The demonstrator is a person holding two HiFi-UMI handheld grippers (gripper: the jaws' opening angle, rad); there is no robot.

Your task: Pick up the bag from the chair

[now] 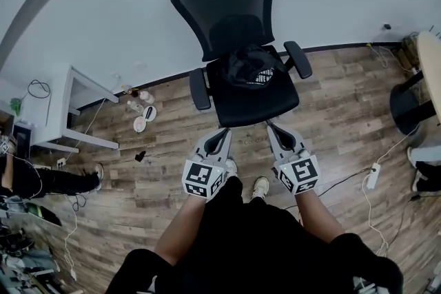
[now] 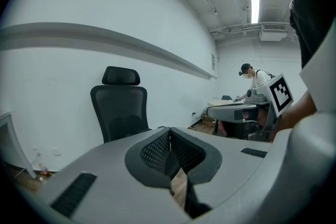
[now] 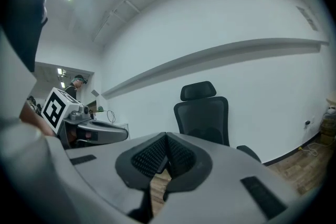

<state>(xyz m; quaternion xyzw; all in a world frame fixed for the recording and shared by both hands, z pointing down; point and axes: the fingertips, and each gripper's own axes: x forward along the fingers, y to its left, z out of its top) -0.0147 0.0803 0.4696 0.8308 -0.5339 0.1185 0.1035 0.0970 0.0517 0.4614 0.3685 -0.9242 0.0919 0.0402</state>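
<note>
A black office chair [image 1: 234, 17] stands against the white wall. A black bag [image 1: 251, 69] with white print lies on its seat [image 1: 255, 103]. My left gripper [image 1: 224, 133] and right gripper [image 1: 270, 126] hover side by side just in front of the seat's front edge, short of the bag. Both are shut with nothing between the jaws. In the left gripper view the jaws of my left gripper [image 2: 169, 134] meet below the chair [image 2: 121, 107]. The right gripper view shows my right gripper [image 3: 166, 139] closed likewise before the chair [image 3: 203, 113]. The bag is hidden in both gripper views.
A white desk [image 1: 69, 100] stands at the left, with small items [image 1: 141, 110] on the wood floor beside it. At the right are a dark stool [image 1: 410, 107], a round table's edge [image 1: 431, 65] and a power strip [image 1: 373, 175] with cables. Another person [image 1: 27, 179] sits far left.
</note>
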